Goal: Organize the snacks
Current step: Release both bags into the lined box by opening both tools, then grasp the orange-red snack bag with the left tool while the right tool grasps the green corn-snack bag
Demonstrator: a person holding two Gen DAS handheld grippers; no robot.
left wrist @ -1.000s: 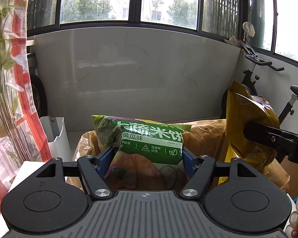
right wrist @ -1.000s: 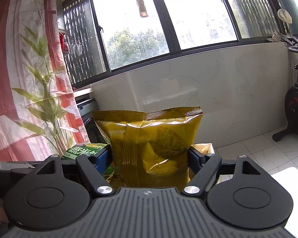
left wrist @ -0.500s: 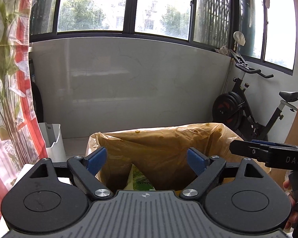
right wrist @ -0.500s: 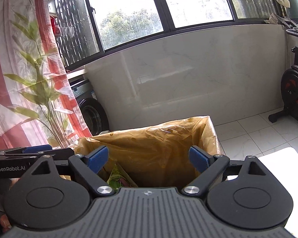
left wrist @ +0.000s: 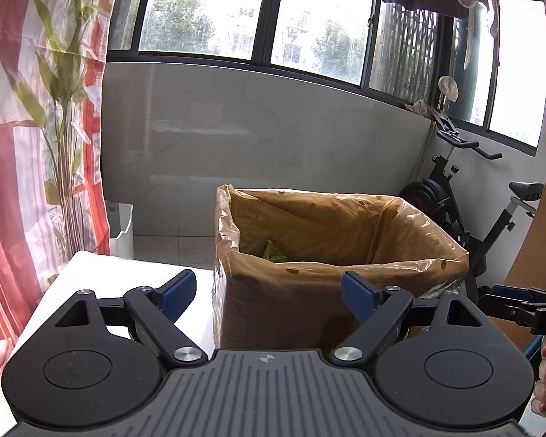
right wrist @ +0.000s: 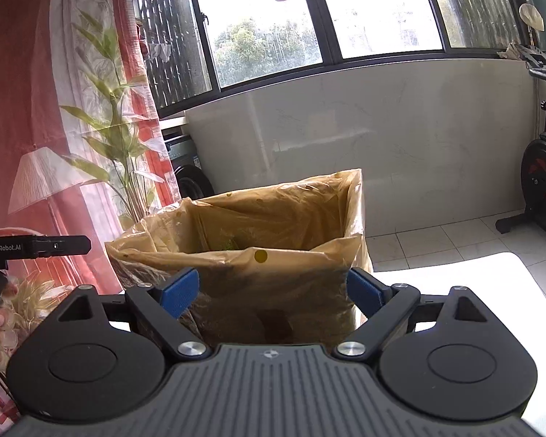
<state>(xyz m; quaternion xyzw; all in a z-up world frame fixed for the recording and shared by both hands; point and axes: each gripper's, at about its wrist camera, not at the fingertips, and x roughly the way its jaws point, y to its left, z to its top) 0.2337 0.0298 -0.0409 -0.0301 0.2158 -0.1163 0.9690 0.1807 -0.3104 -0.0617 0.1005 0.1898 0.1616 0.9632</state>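
While both jaws stand apart, left gripper (left wrist: 267,295) and right gripper (right wrist: 273,291) hold nothing; lined box (left wrist: 331,255) frame centre, green snack packet (left wrist: 273,251) inside.

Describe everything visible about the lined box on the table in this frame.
The box is a squarish open-topped container lined with a translucent amber plastic bag, crinkled, folded over the rim and dotted with darker spots. It stands upright on the white table. A green snack packet peeks up inside. Neither claw touches it.
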